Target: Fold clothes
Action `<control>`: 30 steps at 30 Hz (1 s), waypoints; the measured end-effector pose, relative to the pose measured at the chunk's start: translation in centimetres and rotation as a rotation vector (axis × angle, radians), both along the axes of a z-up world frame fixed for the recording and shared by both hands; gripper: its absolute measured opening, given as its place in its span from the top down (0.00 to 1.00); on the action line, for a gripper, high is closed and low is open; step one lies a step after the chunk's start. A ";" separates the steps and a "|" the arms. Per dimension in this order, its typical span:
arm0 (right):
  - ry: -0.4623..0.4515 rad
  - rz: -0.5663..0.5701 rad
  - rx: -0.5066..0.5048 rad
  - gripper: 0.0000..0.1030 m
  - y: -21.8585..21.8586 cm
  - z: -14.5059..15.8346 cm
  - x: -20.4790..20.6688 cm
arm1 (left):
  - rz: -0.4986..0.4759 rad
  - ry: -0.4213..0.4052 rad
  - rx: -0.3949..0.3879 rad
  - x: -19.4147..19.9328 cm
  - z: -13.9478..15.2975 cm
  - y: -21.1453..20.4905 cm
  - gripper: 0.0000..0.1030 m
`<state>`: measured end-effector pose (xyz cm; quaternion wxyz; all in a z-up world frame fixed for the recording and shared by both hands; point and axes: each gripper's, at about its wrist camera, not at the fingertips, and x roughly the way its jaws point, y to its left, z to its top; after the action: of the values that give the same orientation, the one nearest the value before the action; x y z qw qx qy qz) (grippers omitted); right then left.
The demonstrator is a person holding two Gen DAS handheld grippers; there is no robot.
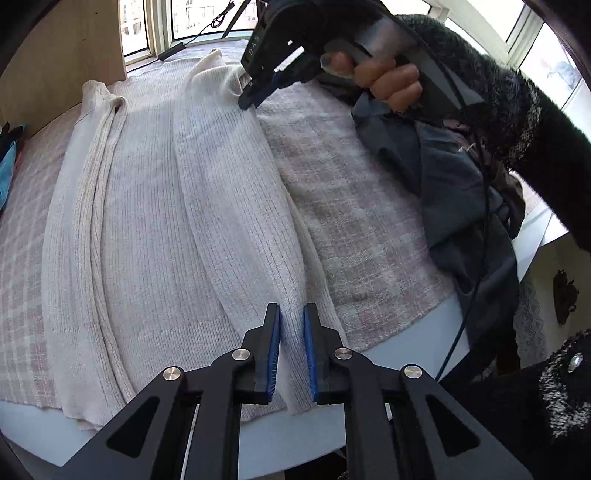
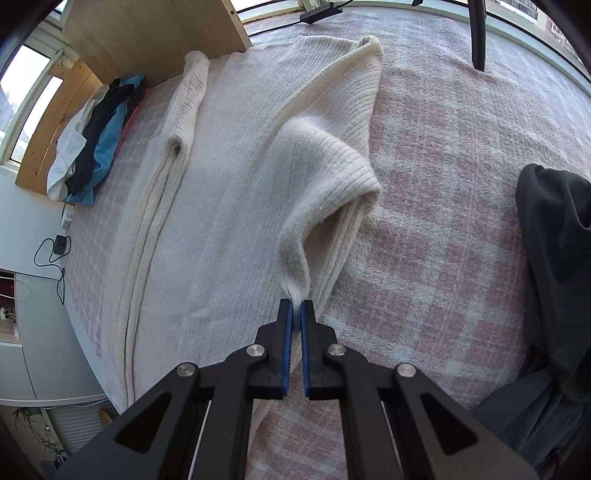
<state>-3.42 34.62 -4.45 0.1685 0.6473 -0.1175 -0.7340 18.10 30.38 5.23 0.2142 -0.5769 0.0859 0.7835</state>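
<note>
A cream ribbed knit sweater (image 1: 155,221) lies flat along a pink-and-white checked woven blanket (image 1: 354,229) that covers a pale desk (image 1: 443,314); its ribbed collar (image 2: 190,92) points toward the windows, and one long sleeve (image 1: 92,236) runs down its side in a narrow band. The left gripper (image 1: 291,354) sits at the sweater's hem near the desk edge; its blue-padded fingers (image 1: 274,354) stand a little apart with a fold of the cream knit between them, so they close on the cloth without meeting. The right gripper (image 2: 296,350) is at the far end of the same edge; its fingers (image 2: 286,350) are pinched nearly together on a tuft of the knit, which rises from the blanket in a soft hump just beyond the tips. In the left view a bare hand (image 1: 388,81) in a dark fuzzy sleeve (image 1: 517,118) holds that right gripper's handle. Beside the sweater, well apart from it, a heap of dark grey garments (image 1: 450,184) sits at the desk's edge; on the other side a small stack of folded clothes, white, black and blue (image 2: 92,147), rests against a light wooden board (image 2: 147,29). A black power adapter with its cable (image 2: 59,245) lies on a pale surface below that stack.
</note>
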 end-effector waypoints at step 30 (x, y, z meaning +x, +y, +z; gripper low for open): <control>0.058 -0.190 -0.008 0.86 3.3 2.6 -6.1 | 0.234 -0.045 0.255 0.8 1.1 -5.4 0.90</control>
<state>-9.50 37.91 -1.88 0.1042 0.6110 -0.1764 -0.7647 18.92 25.02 6.34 0.1947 -0.5687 -0.0868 0.7944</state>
